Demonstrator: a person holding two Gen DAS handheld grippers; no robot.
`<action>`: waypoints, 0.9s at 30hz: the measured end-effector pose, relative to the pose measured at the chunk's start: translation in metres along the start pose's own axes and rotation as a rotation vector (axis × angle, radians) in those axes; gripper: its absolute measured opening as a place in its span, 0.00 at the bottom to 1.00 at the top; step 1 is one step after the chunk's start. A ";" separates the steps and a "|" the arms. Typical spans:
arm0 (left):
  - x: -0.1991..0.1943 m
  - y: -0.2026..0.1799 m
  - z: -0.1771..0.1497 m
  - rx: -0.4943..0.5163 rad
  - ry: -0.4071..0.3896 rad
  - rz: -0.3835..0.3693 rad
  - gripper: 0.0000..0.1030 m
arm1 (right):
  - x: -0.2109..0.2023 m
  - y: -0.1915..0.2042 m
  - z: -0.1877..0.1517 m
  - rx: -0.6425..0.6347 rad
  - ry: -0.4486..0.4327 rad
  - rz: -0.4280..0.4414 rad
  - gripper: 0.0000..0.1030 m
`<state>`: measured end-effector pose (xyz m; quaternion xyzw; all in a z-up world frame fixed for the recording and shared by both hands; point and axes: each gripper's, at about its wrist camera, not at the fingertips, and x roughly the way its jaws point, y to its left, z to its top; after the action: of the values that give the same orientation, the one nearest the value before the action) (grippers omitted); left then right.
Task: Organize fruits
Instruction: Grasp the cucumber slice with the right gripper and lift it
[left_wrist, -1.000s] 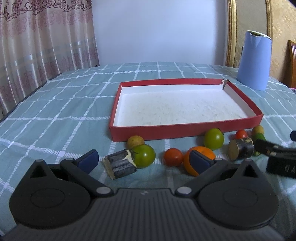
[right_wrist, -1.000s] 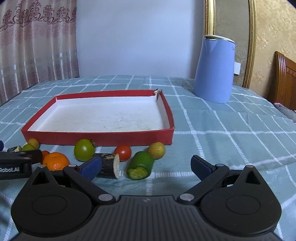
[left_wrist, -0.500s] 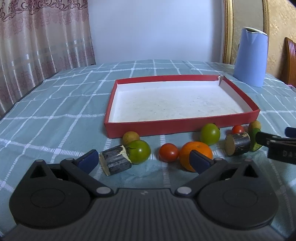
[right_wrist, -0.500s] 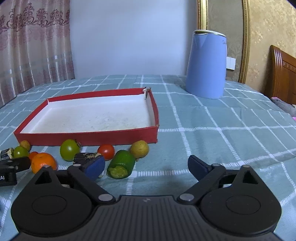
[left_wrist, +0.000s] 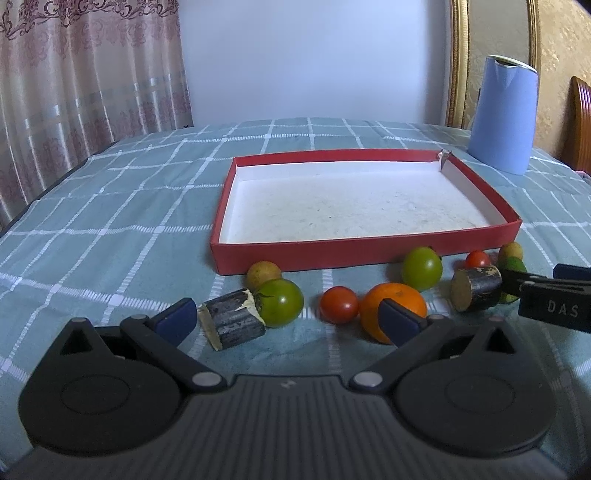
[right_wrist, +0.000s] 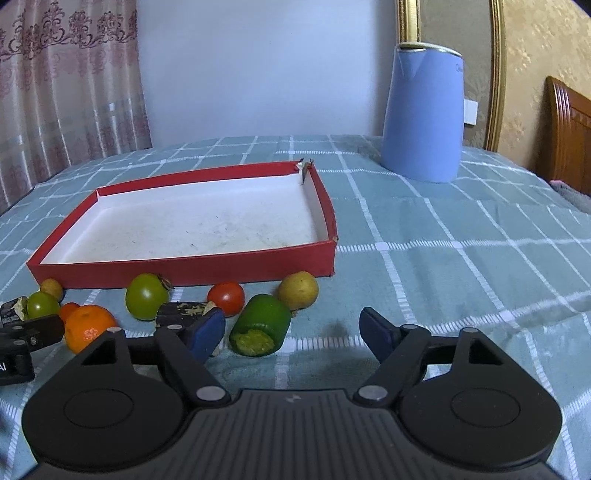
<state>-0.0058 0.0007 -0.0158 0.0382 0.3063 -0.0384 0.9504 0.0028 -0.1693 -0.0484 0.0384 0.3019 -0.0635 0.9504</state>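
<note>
Left wrist: both tools, left (left_wrist: 284, 319) and right (right_wrist: 291, 334), gape unloaded, since fruit lines the empty tray (left_wrist: 362, 254).

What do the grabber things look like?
Each gripper is black plastic: a ribbed middle, two round discs, silver pivot pins, and two fingers tipped with blue pads. See the left gripper and right gripper. White letters mark their sides.

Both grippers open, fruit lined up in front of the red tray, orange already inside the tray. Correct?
Not quite. The orange is not inside the red tray; the left wrist view shows it on the cloth in front, with the other fruit. The tray holds nothing. Left gripper and right gripper are open.
</note>
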 end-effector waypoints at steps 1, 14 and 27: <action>0.000 0.000 0.000 -0.001 0.001 0.000 1.00 | 0.000 0.000 0.000 0.003 -0.002 0.003 0.78; -0.003 0.008 0.000 -0.015 -0.022 -0.004 1.00 | 0.004 0.000 -0.003 0.023 0.004 0.112 0.31; -0.014 0.030 0.000 -0.048 -0.056 0.008 1.00 | 0.043 0.026 0.073 -0.148 -0.154 0.015 0.31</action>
<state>-0.0145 0.0313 -0.0058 0.0153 0.2802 -0.0282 0.9594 0.0828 -0.1557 -0.0133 -0.0346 0.2316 -0.0365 0.9715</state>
